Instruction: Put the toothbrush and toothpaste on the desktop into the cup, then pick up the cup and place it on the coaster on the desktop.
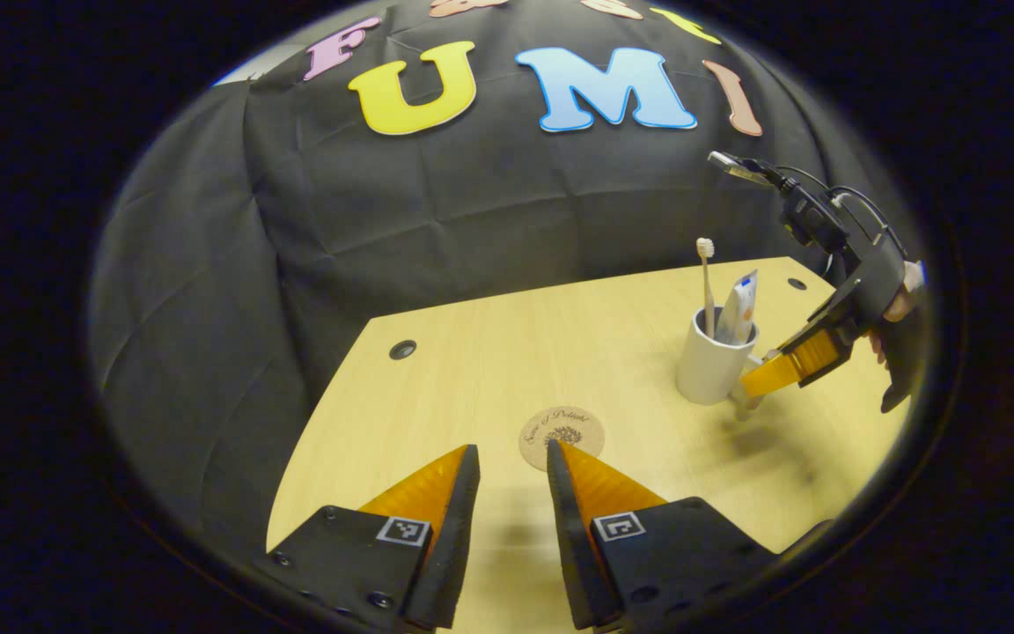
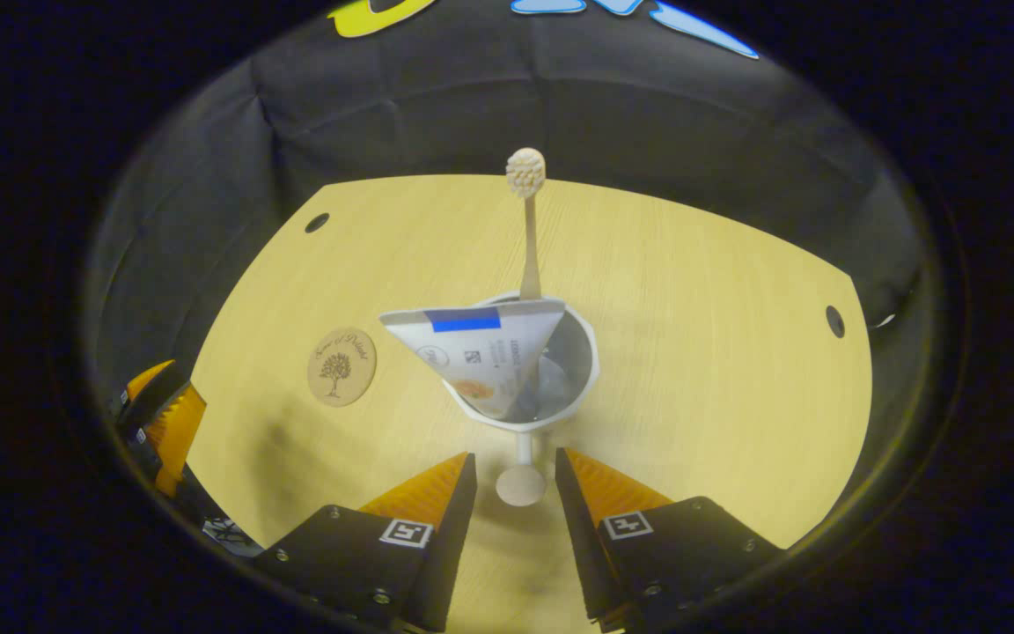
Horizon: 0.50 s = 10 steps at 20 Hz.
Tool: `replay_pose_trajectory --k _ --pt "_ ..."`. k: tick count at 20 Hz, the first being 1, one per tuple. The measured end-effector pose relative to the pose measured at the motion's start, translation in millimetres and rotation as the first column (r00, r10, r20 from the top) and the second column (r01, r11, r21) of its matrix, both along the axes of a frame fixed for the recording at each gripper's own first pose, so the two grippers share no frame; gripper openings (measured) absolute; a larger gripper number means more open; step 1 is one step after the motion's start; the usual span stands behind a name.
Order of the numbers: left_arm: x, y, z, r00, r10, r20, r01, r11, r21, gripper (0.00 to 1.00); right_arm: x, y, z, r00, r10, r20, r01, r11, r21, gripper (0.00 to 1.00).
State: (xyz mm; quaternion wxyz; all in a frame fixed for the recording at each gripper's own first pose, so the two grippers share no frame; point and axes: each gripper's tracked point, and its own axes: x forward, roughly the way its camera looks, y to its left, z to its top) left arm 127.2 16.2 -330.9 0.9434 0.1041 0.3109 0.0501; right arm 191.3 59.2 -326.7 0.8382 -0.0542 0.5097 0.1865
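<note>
The right gripper (image 2: pixel 513 482) is open, its fingers either side of the cup (image 2: pixel 577 365) handle, the cup at twelve o'clock holding toothbrush (image 2: pixel 528 238) and toothpaste (image 2: pixel 481 352). Best close squarely, lift level. Coaster (image 2: pixel 341 366) at ten o'clock; left gripper (image 1: pixel 513 471) open, empty.

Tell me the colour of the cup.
White; the cup shows best in the left gripper view.

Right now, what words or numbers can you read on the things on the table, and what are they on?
Nothing here reads clearly.
On the coaster: curly writing above a tree picture, too blurred to read.
On the toothpaste: small print, too small to read.
</note>
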Motion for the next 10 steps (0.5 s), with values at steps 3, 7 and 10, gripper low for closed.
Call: replay_pose_trajectory --k 3,7,10 --pt "-7 10 -5 1.0 0.021 -0.016 -0.021 1.0 0.007 0.53 4 1 -10 1.0 -0.007 -0.016 0.007 1.0 -0.001 0.47" --pt "-15 17 -11 0.999 0.038 -0.032 -0.038 0.999 -0.001 0.57 9 3 -13 0.999 -0.036 -0.03 0.036 0.999 0.007 0.35" --pt "-22 20 -17 0.998 0.041 -0.042 -0.042 0.999 -0.008 0.49 13 -1 -9 0.999 -0.042 0.026 0.043 0.998 -0.04 0.21"
